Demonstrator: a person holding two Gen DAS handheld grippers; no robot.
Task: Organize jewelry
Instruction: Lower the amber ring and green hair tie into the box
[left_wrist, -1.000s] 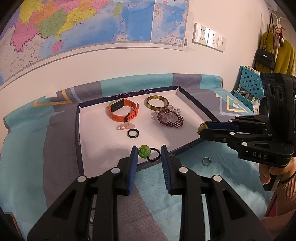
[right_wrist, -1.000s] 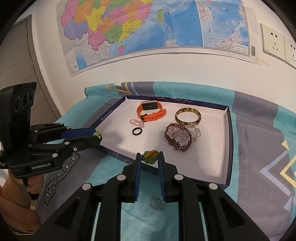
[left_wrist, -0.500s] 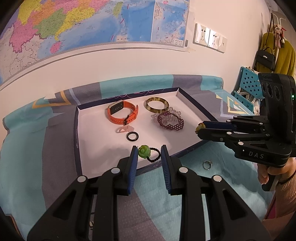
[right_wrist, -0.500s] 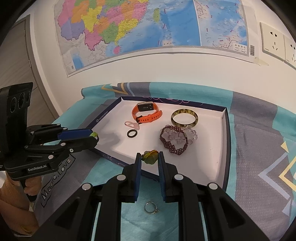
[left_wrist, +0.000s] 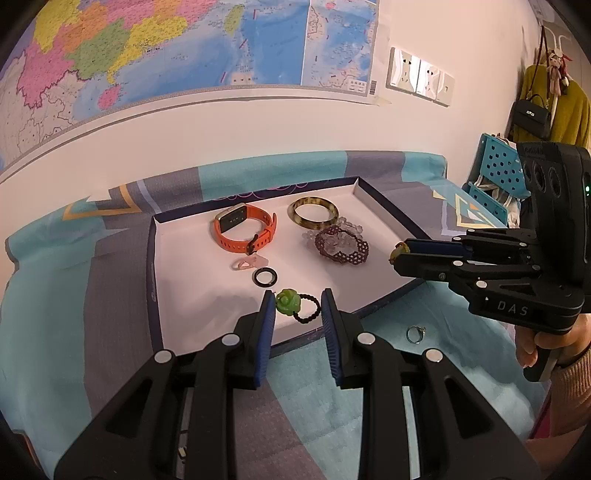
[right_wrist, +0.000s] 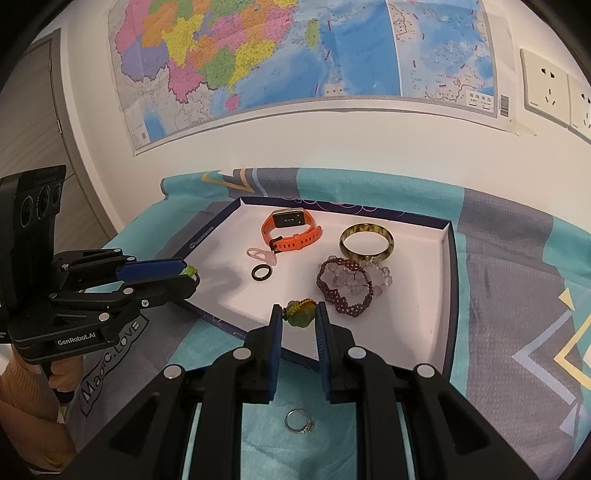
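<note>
My left gripper (left_wrist: 297, 304) is shut on a green flower bead with a black cord loop (left_wrist: 291, 302), held over the near edge of the white tray (left_wrist: 192, 295). My right gripper (right_wrist: 297, 314) is shut on a yellow-green pendant with an orange knot (right_wrist: 301, 315), over the tray's near edge. In the tray lie an orange watch (left_wrist: 243, 230), a tortoiseshell bangle (left_wrist: 313, 212), a dark red beaded bracelet (left_wrist: 341, 249), a pink piece (left_wrist: 245, 263) and a black ring (left_wrist: 264, 277). A silver ring (right_wrist: 299, 421) lies on the cloth outside the tray, under my right gripper.
The tray sits on a teal and grey cloth (left_wrist: 74, 295) against a white wall with a map (left_wrist: 147, 55). A blue perforated basket (left_wrist: 495, 173) and a hanging black bag (left_wrist: 532, 116) are at the far right.
Both grippers have drawn back slightly from the tray with their pieces still held. The silver ring now shows closer under my right gripper.
</note>
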